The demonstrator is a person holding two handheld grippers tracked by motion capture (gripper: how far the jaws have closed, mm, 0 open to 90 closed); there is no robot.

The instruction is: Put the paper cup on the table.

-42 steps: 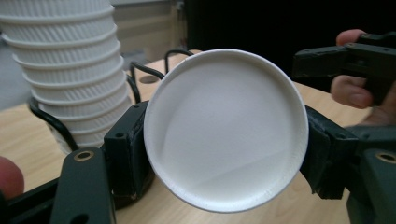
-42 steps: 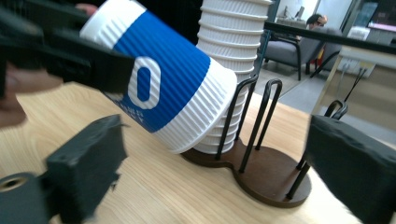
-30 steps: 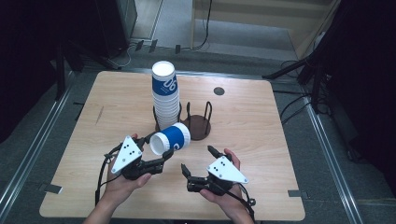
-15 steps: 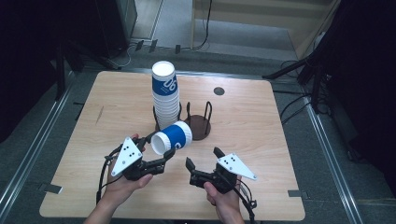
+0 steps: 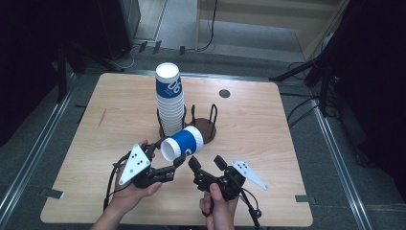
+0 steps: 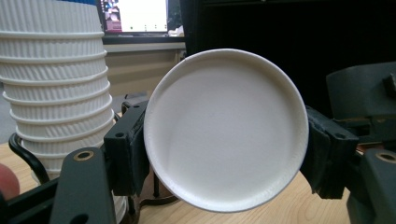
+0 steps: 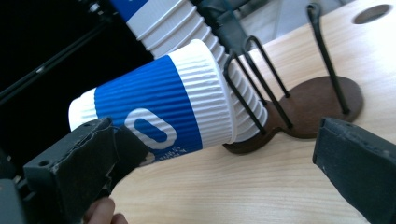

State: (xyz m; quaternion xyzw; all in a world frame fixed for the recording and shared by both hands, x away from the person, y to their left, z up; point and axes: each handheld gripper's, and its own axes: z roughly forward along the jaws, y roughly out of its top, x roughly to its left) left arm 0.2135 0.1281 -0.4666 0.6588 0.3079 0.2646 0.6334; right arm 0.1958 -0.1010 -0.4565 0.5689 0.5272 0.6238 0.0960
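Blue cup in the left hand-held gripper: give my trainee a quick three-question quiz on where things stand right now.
1. True or false: the left hand-held gripper is shut on the blue cup.
2. Where is the cup stack? A) in the wire holder B) lying on the table C) in the right hand-held gripper
3. How do the right hand-held gripper's jaws stand?

Key:
1. True; its jaws press on the cup's base end, and the cup lies sideways above the table.
2. A
3. Open, holding nothing.
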